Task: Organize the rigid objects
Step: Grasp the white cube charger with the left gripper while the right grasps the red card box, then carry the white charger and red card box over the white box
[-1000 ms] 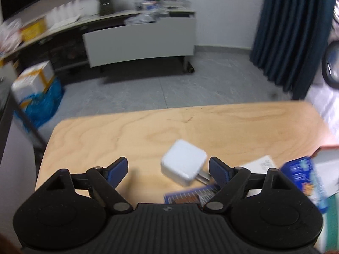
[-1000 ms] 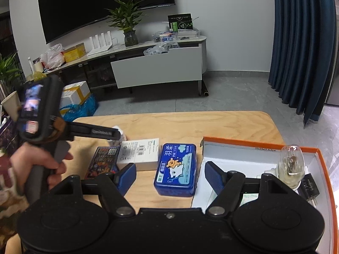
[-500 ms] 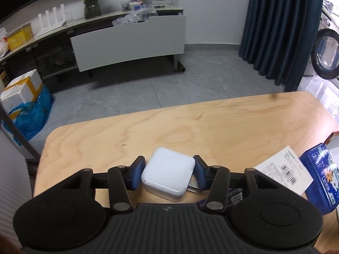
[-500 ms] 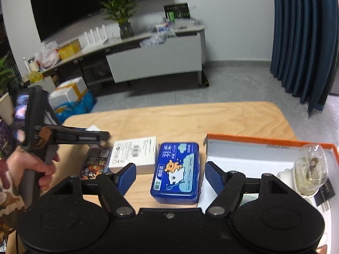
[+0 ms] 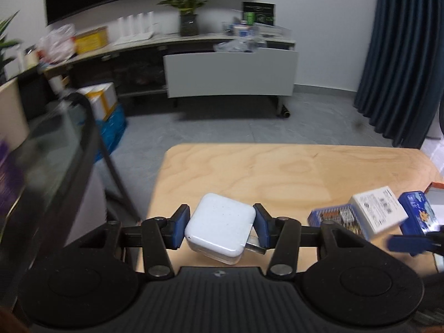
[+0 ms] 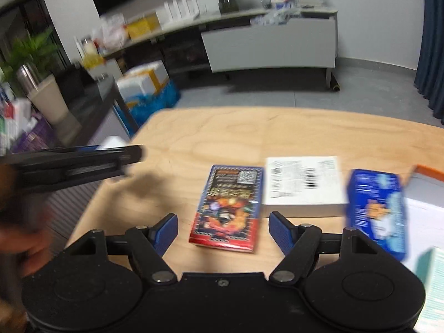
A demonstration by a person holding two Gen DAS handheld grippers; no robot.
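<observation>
Underneath everything lies a pale plywood table (image 6: pixel 277 136) with rounded corners, on a grey tiled floor. Behind it a long low shelf (image 5: pixel 172 41) runs along a white wall, carrying a potted plant (image 5: pixel 188 8) and assorted clutter, and dark blue curtains (image 5: pixel 402 55) hang at the right.

On the table, left to right in the right wrist view, lie a colourful card pack (image 6: pixel 227 205), a white box (image 6: pixel 302 183) and a blue tin (image 6: pixel 377 211); the orange-rimmed tray (image 6: pixel 430 172) is cut off at the frame edge.

Clamped between the pads of the left gripper (image 5: pixel 220 226) is a white charger (image 5: pixel 220 226) (its metal prongs poke toward the right pad), held off the table. The right gripper (image 6: pixel 223 229) has its jaws apart, empty, around the near end of the card pack.

Both views are smeared by motion, so printed labels cannot be read. A hand (image 6: pixel 25 238) at the left is only a blur.
</observation>
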